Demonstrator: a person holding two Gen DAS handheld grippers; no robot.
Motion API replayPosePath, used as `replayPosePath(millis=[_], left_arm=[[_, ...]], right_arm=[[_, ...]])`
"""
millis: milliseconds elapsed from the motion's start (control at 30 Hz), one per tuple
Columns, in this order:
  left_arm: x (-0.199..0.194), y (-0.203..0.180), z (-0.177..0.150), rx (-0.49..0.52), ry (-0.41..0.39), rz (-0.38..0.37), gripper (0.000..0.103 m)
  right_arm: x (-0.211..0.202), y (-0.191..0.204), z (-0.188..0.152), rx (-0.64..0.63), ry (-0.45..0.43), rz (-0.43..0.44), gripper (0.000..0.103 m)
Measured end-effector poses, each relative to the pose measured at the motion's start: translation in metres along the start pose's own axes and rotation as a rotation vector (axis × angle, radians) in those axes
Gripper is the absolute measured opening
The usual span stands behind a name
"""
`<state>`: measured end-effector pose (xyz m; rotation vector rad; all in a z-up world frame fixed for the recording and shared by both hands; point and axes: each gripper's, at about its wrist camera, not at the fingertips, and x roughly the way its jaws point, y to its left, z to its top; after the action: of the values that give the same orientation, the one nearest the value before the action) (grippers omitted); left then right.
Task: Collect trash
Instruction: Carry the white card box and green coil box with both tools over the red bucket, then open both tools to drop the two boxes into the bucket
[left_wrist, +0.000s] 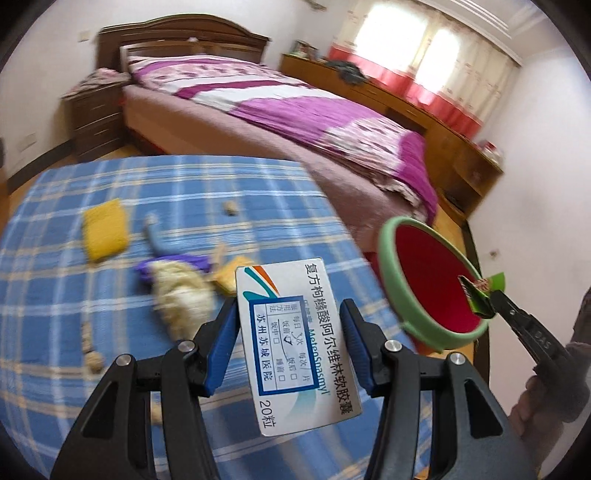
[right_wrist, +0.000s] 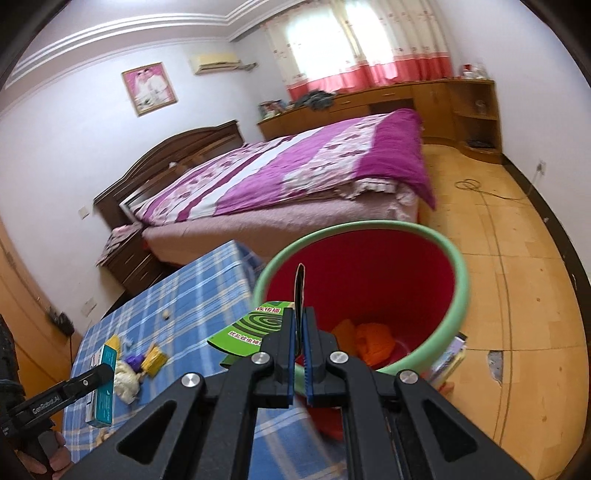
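Black jaws of the left gripper (left_wrist: 290, 343) clamp a white medicine box (left_wrist: 295, 343) above the blue plaid cloth (left_wrist: 110, 280); toward ten o'clock lie a yellow sponge (left_wrist: 104, 233) and a cream tuft (left_wrist: 183, 291), and at three o'clock stands the red bin (left_wrist: 402, 295). Through the right wrist view, the right gripper (right_wrist: 300, 347) pinches a green wrapper (right_wrist: 255, 330) over the bin's green rim (right_wrist: 458, 291), orange scraps (right_wrist: 373, 339) inside.
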<state>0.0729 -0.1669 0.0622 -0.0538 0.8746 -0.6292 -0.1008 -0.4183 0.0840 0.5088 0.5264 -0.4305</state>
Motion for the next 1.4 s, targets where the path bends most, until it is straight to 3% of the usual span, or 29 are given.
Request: replayPosePath(millis=[533,800,1000,1133,1400], left_arm=[[0.058,-0.121,0.026,0.231,0.04,-0.127,0.056],[0.093,-0.164,0.024,0.329,0.069,-0.145,0.056],[0.104,-0.179,0.021,0.379,0.065,-0.148,0.057],[0.108,-0.18,0.022,0.365,0.074,-0.139,0.061],[0.104,-0.168,0.027,0.305,0.078,-0.156,0.061]], right_arm=[[0.009,-0.072,0.009,0.109,-0.024,-0.07,0.007],[0.021,-0.091,0.008,0.13,-0.013,-0.068,0.009],[0.025,-0.101,0.005,0.153,-0.004,-0.061,0.01],[0.027,-0.106,0.005,0.173,0.002,-0.041,0.022],[0.024,-0.103,0.005,0.183,0.001,-0.03,0.035]])
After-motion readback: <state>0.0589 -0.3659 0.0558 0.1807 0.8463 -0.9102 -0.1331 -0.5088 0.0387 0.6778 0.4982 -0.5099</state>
